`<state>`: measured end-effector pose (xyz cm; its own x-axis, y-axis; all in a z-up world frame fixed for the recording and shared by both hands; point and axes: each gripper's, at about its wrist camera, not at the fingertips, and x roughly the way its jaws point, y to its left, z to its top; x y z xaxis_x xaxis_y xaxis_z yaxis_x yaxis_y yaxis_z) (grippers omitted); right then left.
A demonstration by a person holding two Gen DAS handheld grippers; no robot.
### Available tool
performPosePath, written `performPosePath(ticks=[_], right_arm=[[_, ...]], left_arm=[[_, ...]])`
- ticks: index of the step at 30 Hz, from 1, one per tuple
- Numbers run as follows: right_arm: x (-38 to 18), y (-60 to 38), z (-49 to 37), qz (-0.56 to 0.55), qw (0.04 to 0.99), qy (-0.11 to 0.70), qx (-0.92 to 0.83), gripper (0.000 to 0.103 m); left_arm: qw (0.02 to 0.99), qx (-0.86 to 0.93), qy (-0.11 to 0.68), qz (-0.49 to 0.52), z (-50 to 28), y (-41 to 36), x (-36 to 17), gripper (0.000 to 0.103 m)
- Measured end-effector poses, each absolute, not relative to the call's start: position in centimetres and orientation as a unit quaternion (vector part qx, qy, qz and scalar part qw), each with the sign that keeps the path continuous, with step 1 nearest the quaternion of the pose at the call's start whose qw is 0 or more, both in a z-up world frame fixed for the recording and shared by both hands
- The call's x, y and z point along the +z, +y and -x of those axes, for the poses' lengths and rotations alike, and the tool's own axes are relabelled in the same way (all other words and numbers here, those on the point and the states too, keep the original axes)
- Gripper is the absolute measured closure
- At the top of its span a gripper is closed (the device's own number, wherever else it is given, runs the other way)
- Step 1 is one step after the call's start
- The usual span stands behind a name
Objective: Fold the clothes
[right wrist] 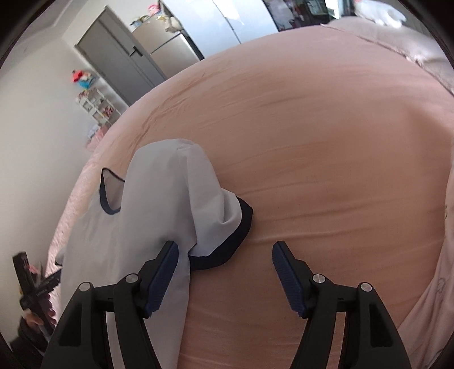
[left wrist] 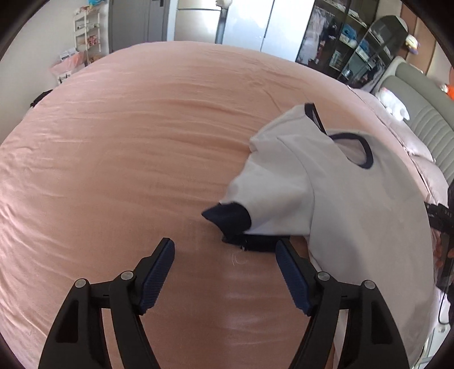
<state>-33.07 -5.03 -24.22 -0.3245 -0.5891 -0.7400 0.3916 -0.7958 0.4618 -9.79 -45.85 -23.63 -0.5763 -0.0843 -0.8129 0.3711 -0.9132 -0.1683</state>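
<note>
A white T-shirt (left wrist: 349, 204) with navy collar and navy sleeve cuffs lies on a pink bed sheet (left wrist: 142, 142). In the left wrist view its folded-in sleeve ends in a navy cuff (left wrist: 229, 217) just ahead of my left gripper (left wrist: 224, 252), which is open and holds nothing. Its right fingertip sits at the shirt's edge. In the right wrist view the same shirt (right wrist: 153, 221) lies left of centre, its navy cuff (right wrist: 227, 249) between the fingers of my right gripper (right wrist: 225, 254). That gripper is open too, and its left finger (right wrist: 163, 272) lies over the white cloth.
The bed fills both views. A grey padded headboard (left wrist: 425, 119) and pillows stand at the right in the left wrist view. Dark glass-front shelves (left wrist: 349, 42), a fridge (left wrist: 198, 20) and a white rack (left wrist: 88, 31) line the far wall. The other gripper's black body (right wrist: 34, 283), held by a hand, shows at lower left.
</note>
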Motion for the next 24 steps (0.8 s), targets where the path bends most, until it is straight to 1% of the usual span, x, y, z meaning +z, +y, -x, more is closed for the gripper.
performPosePath(ticks=[2, 8, 14, 16, 18, 19, 20, 21, 23, 24], right_arm=[[-24.6, -5.1, 33.4, -0.499, 0.303, -0.122, -0.803, 0.034], [-25.6, -4.9, 33.9, -0.497, 0.304, -0.188, -0.791, 0.034], [-26.6, -4.3, 34.4, -0.488, 0.305, -0.255, -0.777, 0.034], [-26.9, -4.1, 34.5, -0.485, 0.305, -0.277, -0.771, 0.037], [-27.2, -3.9, 34.6, -0.481, 0.305, -0.300, -0.765, 0.041], [-27.4, -3.8, 34.7, -0.480, 0.305, -0.311, -0.762, 0.041], [-27.6, -3.7, 34.8, -0.478, 0.305, -0.322, -0.759, 0.041], [-27.7, -3.2, 34.9, -0.474, 0.310, -0.345, -0.748, 0.041], [-28.0, -2.7, 35.2, -0.473, 0.320, -0.377, -0.729, 0.042], [-28.2, -3.0, 35.2, -0.475, 0.318, -0.378, -0.728, 0.042]], left_arm=[[0.130, -0.875, 0.175, -0.432, 9.7, -46.1, -23.3, 0.030], [0.133, -0.867, 0.258, -0.405, 10.7, -47.1, -23.8, 0.030], [0.138, -0.868, 0.288, -0.380, 11.6, -47.2, -24.5, 0.031], [0.142, -0.868, 0.296, -0.373, 11.6, -47.2, -24.6, 0.031], [0.147, -0.867, 0.299, -0.370, 11.6, -47.0, -24.6, 0.036], [0.147, -0.867, 0.301, -0.369, 11.5, -46.9, -24.5, 0.039], [0.142, -0.866, 0.312, -0.364, 11.4, -46.8, -24.3, 0.046], [0.134, -0.865, 0.326, -0.357, 11.4, -46.9, -24.3, 0.049], [0.124, -0.861, 0.348, -0.349, 11.5, -46.8, -24.4, 0.049], [0.122, -0.859, 0.356, -0.348, 11.6, -46.8, -24.5, 0.049]])
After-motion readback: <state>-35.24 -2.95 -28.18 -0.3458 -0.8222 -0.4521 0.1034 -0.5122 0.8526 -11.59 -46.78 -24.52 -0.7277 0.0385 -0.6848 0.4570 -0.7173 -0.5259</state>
